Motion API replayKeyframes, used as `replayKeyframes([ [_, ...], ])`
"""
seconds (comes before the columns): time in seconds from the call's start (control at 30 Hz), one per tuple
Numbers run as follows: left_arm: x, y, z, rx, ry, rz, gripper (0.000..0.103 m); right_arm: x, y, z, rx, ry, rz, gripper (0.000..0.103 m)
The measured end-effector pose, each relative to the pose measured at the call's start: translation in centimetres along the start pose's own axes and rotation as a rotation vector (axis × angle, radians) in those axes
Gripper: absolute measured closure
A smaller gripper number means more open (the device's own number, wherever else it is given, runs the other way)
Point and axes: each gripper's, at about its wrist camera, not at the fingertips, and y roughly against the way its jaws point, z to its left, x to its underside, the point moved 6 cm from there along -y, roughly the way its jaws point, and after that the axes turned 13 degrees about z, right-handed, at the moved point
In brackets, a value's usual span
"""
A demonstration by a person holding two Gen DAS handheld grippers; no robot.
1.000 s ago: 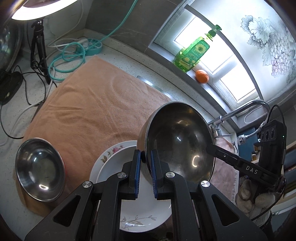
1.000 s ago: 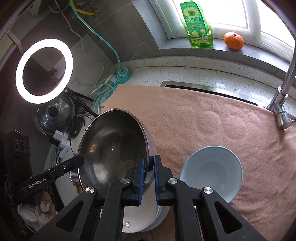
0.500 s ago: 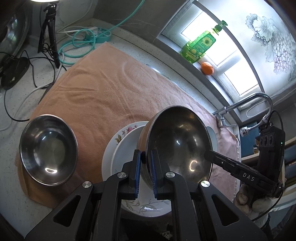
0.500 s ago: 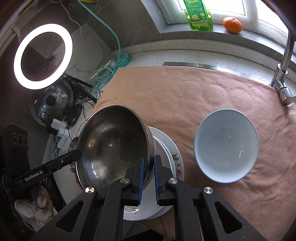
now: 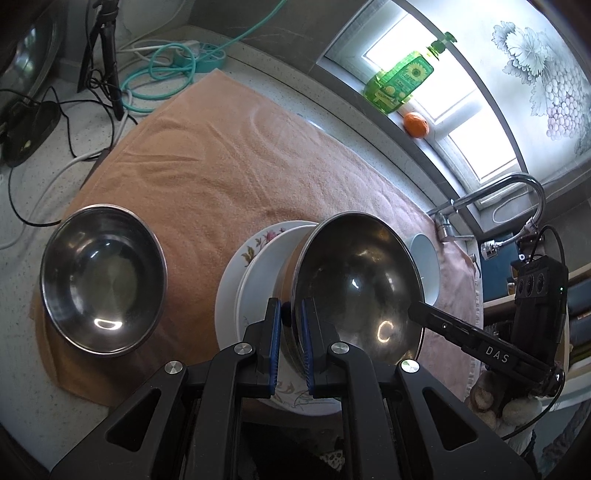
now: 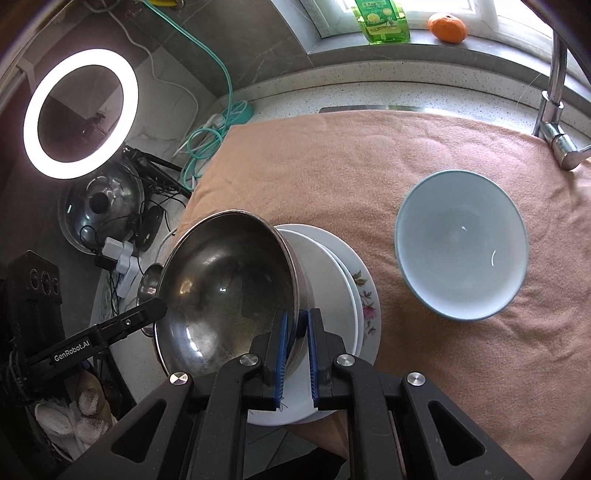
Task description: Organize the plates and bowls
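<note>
Steel on steel: your left gripper (image 5: 289, 325) and right gripper (image 6: 297, 332) each pinch the rim of the large stainless-steel bowl (image 5: 356, 291), tilted at frame centre above the stacked white floral plates (image 5: 258, 273). If either thin-rim grip slips, it could strike them.

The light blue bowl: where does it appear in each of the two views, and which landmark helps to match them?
Left wrist: light blue bowl, right of centre, mostly hidden behind the held steel bowl.
Right wrist: light blue bowl, fully visible at right on the towel.
Shared landmark: the orange on the windowsill.
</note>
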Motion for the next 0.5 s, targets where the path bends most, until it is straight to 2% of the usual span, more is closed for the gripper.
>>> replayKeyframes([
  [0.5,0.39,-0.26,0.3,0.008,-0.01,0.014,0.094,0.77,-0.31,-0.19,-0.003,-0.019,0.001,0.093],
])
